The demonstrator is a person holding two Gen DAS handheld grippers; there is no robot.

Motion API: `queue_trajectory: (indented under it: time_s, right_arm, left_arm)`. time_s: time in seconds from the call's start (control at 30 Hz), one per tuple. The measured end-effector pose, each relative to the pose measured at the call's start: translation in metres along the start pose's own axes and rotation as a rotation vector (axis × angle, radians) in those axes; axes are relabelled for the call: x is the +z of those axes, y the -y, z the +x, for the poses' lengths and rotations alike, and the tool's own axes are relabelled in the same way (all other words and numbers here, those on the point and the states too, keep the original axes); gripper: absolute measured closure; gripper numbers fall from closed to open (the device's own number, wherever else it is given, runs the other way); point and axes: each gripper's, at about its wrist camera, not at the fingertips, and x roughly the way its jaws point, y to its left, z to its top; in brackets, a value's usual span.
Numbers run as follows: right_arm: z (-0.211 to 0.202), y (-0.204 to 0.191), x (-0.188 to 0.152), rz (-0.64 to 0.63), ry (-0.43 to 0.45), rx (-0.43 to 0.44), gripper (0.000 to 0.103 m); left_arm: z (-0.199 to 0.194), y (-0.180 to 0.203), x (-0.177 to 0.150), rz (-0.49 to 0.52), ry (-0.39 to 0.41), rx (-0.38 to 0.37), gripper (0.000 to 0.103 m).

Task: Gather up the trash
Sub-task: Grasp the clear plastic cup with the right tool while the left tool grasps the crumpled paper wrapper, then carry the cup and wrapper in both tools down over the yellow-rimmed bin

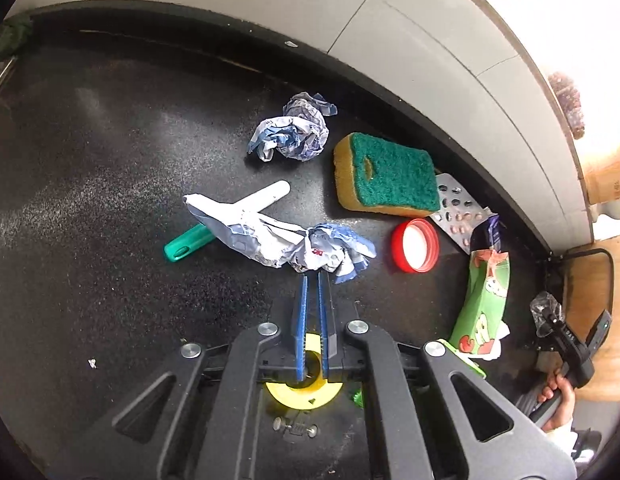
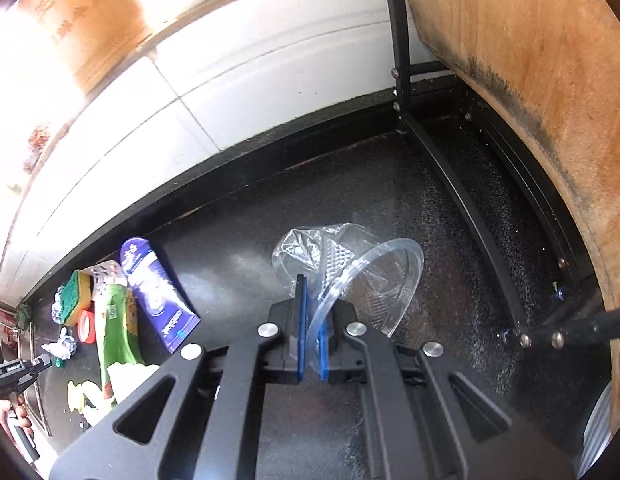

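My left gripper (image 1: 313,278) hangs over the black counter (image 1: 110,200) with its blue pads almost together, the tips pinching the near edge of a long crumpled white-and-blue wrapper (image 1: 278,240). Another crumpled paper ball (image 1: 294,132) lies further back. My right gripper (image 2: 311,300) is shut on the rim of a crushed clear plastic cup (image 2: 369,276), which tilts above the counter. The left wrist view shows that cup (image 1: 543,308) at the far right, above a person's hand (image 1: 559,396).
A green-handled white tool (image 1: 230,220) lies under the wrapper. A green-and-yellow sponge (image 1: 385,176), blister pack (image 1: 457,208), red lid (image 1: 414,245), green carton (image 1: 485,300) and purple packet (image 2: 158,288) crowd the back wall. A yellow ring (image 1: 306,394) lies below the left gripper. A wooden board (image 2: 529,80) and black rack (image 2: 469,208) close the right.
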Motion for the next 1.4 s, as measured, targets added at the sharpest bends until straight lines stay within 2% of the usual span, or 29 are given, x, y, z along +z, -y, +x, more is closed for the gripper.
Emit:
queue_trajectory:
  time_s: [0.03, 0.07, 0.1, 0.13, 0.17, 0.2, 0.3, 0.33, 0.37, 0.43, 0.57, 0.7, 0.8, 0.97, 1.1, 1.17, 1.3, 1.4]
  right_arm:
    - [-0.001, -0.004, -0.001, -0.004, -0.001, 0.003, 0.097]
    - [-0.006, -0.004, -0.003, -0.011, 0.002, 0.006, 0.097]
    - [-0.006, -0.01, -0.005, -0.004, -0.003, 0.0, 0.097]
    - [-0.002, -0.019, -0.007, -0.003, -0.005, -0.003, 0.097]
    - [-0.004, -0.019, -0.008, -0.001, -0.004, 0.007, 0.097]
    - [-0.002, -0.027, -0.012, 0.011, -0.003, 0.0, 0.097]
    - [0.003, -0.038, -0.016, 0.021, -0.004, 0.006, 0.097]
    - [0.003, -0.039, -0.016, 0.02, -0.002, 0.007, 0.097]
    - [0.004, -0.04, -0.014, 0.022, -0.003, 0.012, 0.097]
    - [0.005, -0.044, -0.013, 0.033, 0.0, 0.015, 0.097]
    - [-0.004, -0.052, -0.01, 0.007, 0.015, 0.032, 0.097]
    - [-0.016, -0.067, -0.014, -0.055, 0.016, 0.067, 0.097]
    - [-0.021, -0.093, -0.018, -0.13, 0.007, 0.087, 0.097]
    - [-0.03, -0.158, -0.021, -0.266, 0.01, 0.176, 0.097]
    - [-0.033, -0.244, -0.036, -0.418, -0.005, 0.283, 0.097]
    - [-0.032, -0.293, -0.052, -0.502, -0.036, 0.348, 0.097]
    - [-0.034, -0.399, -0.119, -0.701, -0.14, 0.506, 0.097]
    - [-0.036, -0.475, -0.195, -0.85, -0.268, 0.63, 0.097]
  left_arm:
    - [0.0, 0.001, 0.003, -0.03, -0.008, -0.012, 0.055]
    - [-0.001, 0.0, 0.004, -0.074, -0.006, -0.01, 0.036]
    - [0.002, 0.0, 0.003, -0.123, -0.001, 0.011, 0.025]
    - [0.009, 0.0, 0.005, -0.163, -0.019, 0.011, 0.027]
    - [0.017, 0.0, 0.009, -0.2, -0.04, -0.029, 0.031]
    - [0.027, 0.001, 0.013, -0.225, -0.051, -0.036, 0.042]
    - [0.052, -0.003, 0.027, -0.295, -0.035, 0.04, 0.053]
    - [0.059, -0.004, 0.03, -0.313, -0.027, 0.042, 0.061]
    - [0.058, -0.001, 0.035, -0.309, 0.011, 0.056, 0.064]
    - [0.058, 0.001, 0.04, -0.304, 0.026, 0.044, 0.069]
    - [0.035, 0.0, 0.031, -0.288, 0.059, 0.022, 0.072]
    - [-0.024, -0.017, 0.0, -0.261, 0.141, -0.01, 0.072]
    - [-0.077, -0.047, -0.032, -0.273, 0.225, 0.012, 0.072]
    - [-0.167, -0.126, -0.109, -0.375, 0.336, 0.145, 0.072]
    - [-0.225, -0.195, -0.189, -0.502, 0.403, 0.272, 0.072]
    - [-0.242, -0.221, -0.232, -0.582, 0.422, 0.317, 0.072]
    - [-0.26, -0.254, -0.312, -0.719, 0.434, 0.414, 0.072]
    - [-0.267, -0.273, -0.366, -0.799, 0.424, 0.478, 0.072]
